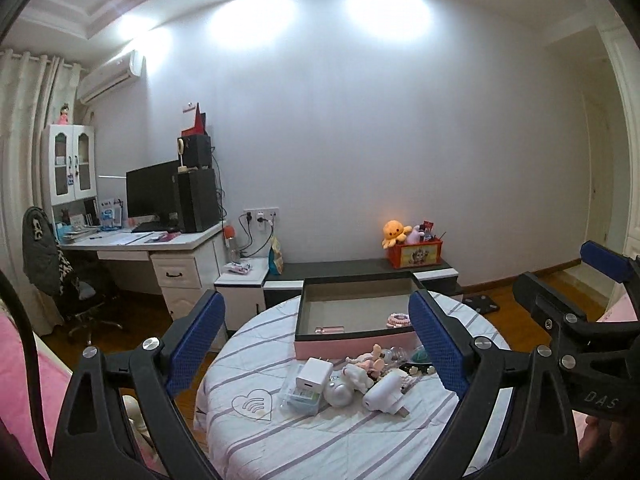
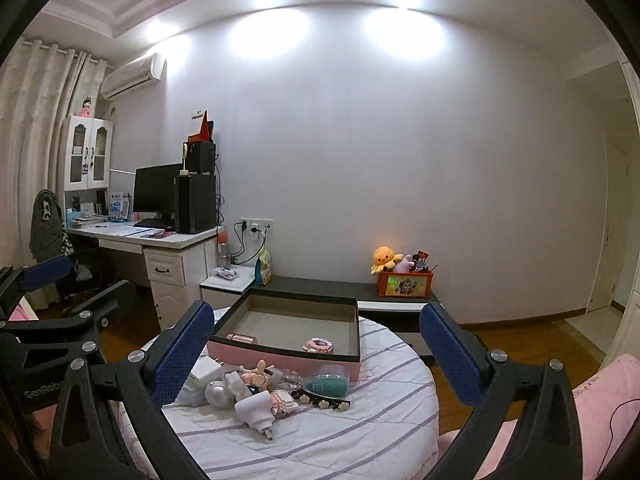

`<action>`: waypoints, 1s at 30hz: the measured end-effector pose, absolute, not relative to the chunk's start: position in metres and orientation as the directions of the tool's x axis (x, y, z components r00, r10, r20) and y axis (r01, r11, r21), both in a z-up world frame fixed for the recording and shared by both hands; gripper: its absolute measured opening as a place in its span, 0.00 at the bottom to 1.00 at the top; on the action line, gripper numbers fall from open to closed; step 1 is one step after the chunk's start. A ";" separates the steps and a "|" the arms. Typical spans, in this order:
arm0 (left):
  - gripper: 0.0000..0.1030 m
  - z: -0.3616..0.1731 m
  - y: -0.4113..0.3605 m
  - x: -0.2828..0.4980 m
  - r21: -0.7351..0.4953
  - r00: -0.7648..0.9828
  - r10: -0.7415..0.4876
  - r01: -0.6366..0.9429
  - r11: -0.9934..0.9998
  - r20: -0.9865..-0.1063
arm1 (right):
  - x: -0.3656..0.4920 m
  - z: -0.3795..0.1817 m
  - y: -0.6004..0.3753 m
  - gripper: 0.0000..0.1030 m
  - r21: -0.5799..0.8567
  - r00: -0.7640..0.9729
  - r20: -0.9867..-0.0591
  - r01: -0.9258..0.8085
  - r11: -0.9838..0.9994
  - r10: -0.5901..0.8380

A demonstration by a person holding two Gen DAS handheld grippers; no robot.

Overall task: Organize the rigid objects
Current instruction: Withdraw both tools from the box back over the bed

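From the left wrist, my left claw (image 1: pixel 316 344) hovers level and spread wide, grasping nothing, above the clutter (image 1: pixel 352 380) on the round worktop (image 1: pixel 320 440), just before the pink box (image 1: pixel 356 316).

From the right wrist, my right claw (image 2: pixel 320 354) hangs likewise, released and empty.

Readable lettering on the two handheld grippers

At the lower right of the left wrist view, the black body of the right gripper (image 1: pixel 576 344) bears pale letters "DAS", cut off by the frame edge. At the lower left of the right wrist view, the left gripper (image 2: pixel 60 292) bears "GenRobo", its end hidden. Other labels are too small to read.
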State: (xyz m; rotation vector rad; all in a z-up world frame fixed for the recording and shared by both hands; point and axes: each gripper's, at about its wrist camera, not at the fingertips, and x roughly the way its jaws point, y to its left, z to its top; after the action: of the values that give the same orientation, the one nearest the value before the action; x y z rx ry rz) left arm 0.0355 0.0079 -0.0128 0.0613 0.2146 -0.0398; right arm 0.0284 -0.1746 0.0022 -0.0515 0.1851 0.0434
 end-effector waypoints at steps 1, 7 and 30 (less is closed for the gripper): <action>0.92 -0.012 0.008 0.031 0.056 0.977 -0.032 0.045 0.997 -0.209 | 0.027 0.003 -0.174 1.00 -0.047 0.982 -0.183 -0.048 0.998 0.039; 0.93 -0.006 0.012 0.020 0.051 0.985 -0.023 0.032 0.998 -0.174 | 0.019 0.007 -0.171 1.00 -0.050 0.986 -0.158 -0.051 0.997 0.042; 1.00 -0.023 0.013 0.039 0.038 0.977 -0.006 0.015 0.999 -0.215 | 0.032 -0.008 -0.168 1.00 -0.049 0.977 -0.205 -0.063 0.997 0.051</action>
State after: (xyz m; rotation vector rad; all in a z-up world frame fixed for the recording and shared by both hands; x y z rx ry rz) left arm 0.0394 0.0134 -0.0231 0.0395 0.2170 -0.0109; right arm 0.0320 -0.1684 -0.0080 -0.0556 0.2054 0.0574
